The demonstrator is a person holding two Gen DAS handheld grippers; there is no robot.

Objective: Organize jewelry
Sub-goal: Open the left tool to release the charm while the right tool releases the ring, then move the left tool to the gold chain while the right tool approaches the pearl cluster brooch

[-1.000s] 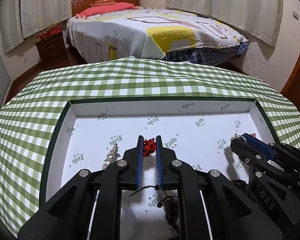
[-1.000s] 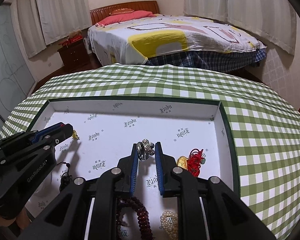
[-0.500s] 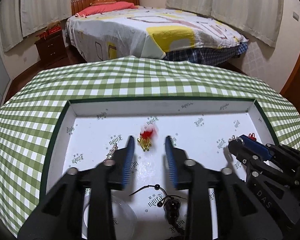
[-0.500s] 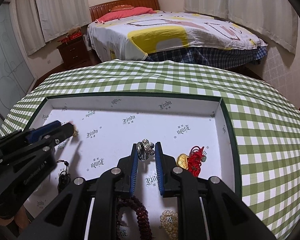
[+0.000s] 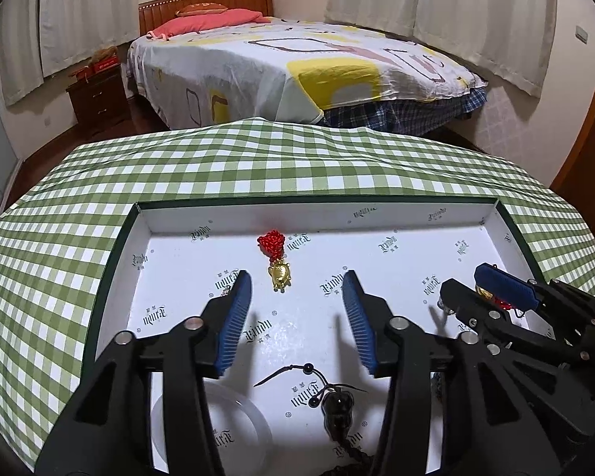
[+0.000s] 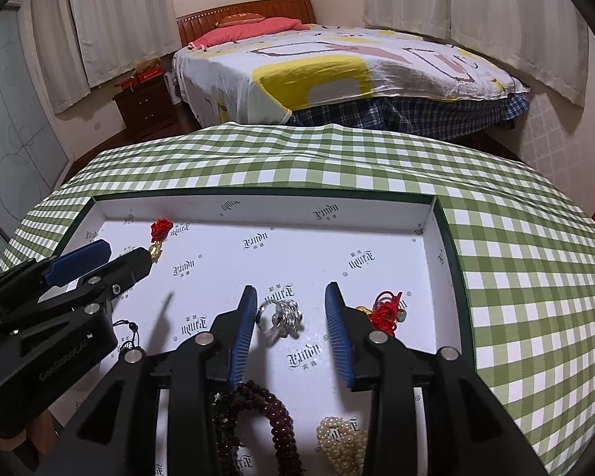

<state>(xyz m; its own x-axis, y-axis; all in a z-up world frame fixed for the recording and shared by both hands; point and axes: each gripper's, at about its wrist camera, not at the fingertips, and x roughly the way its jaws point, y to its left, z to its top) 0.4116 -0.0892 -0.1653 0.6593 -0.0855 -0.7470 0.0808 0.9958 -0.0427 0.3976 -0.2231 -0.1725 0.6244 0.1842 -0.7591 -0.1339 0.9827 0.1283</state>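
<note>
A white-lined jewelry tray (image 5: pixel 337 216) (image 6: pixel 258 210) sits on a green checked tablecloth. My left gripper (image 5: pixel 295 285) is open; a gold charm with a red knot (image 5: pixel 277 261) (image 6: pixel 158 238) lies free on the tray floor just ahead of it. My right gripper (image 6: pixel 289 301) is open, with a silver ring (image 6: pixel 281 315) lying loose between its fingers. A second red-and-gold charm (image 6: pixel 382 311) lies to its right.
A black pendant on a cord (image 5: pixel 335 402), a clear bangle (image 5: pixel 218 420), a dark red bead bracelet (image 6: pixel 269 416) and a pearl piece (image 6: pixel 341 440) lie at the tray's near side. A bed (image 5: pixel 297 63) stands beyond the table.
Both grippers opened. The left one let the red-and-gold charm drop onto the tray and drew back. The right one let go of the silver ring, which now lies on the tray.
</note>
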